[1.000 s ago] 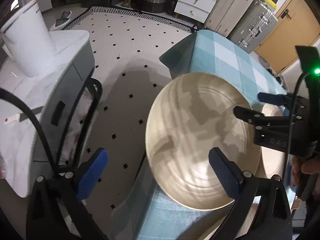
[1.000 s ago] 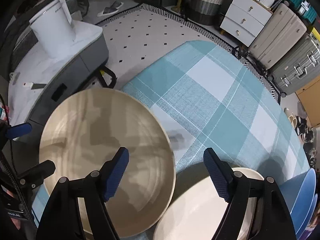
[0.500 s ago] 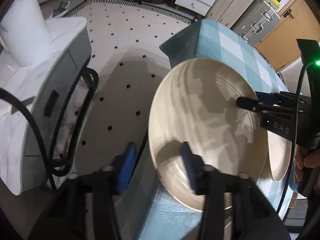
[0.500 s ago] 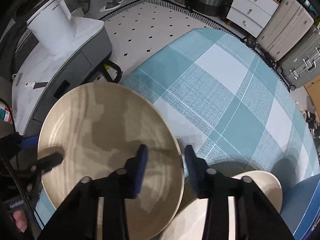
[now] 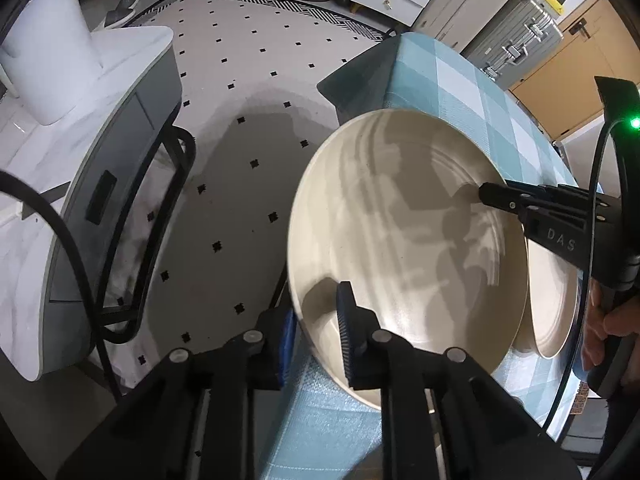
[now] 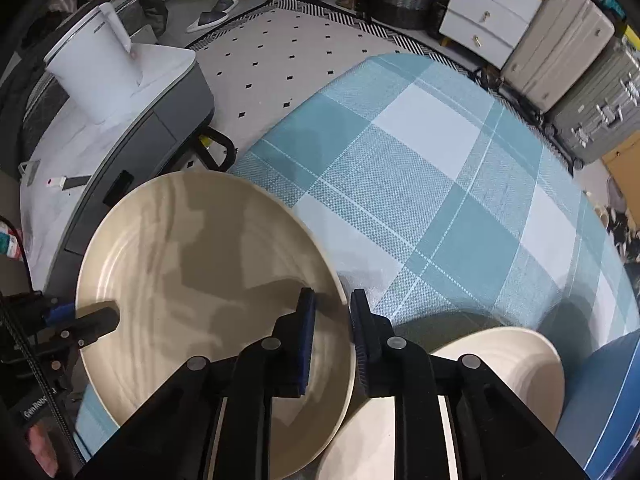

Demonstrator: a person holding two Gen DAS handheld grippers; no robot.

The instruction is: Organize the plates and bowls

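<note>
At the counter point(image 6: 420, 184) edge, a round cream plate point(image 5: 400, 240) is gripped at its rim by both closing claws, left point(image 5: 316, 332) at seven o'clock, right point(image 6: 332, 328) opposite; its underside is hidden.

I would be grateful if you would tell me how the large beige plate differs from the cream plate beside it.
The large beige plate is darker and tan; the cream plate is paler. The beige plate has its rim between the closing jaws of the left gripper and the right gripper; the cream plate is ungripped. The beige plate's edge overlaps the cream plate. Both are round, on the checked tablecloth.
</note>
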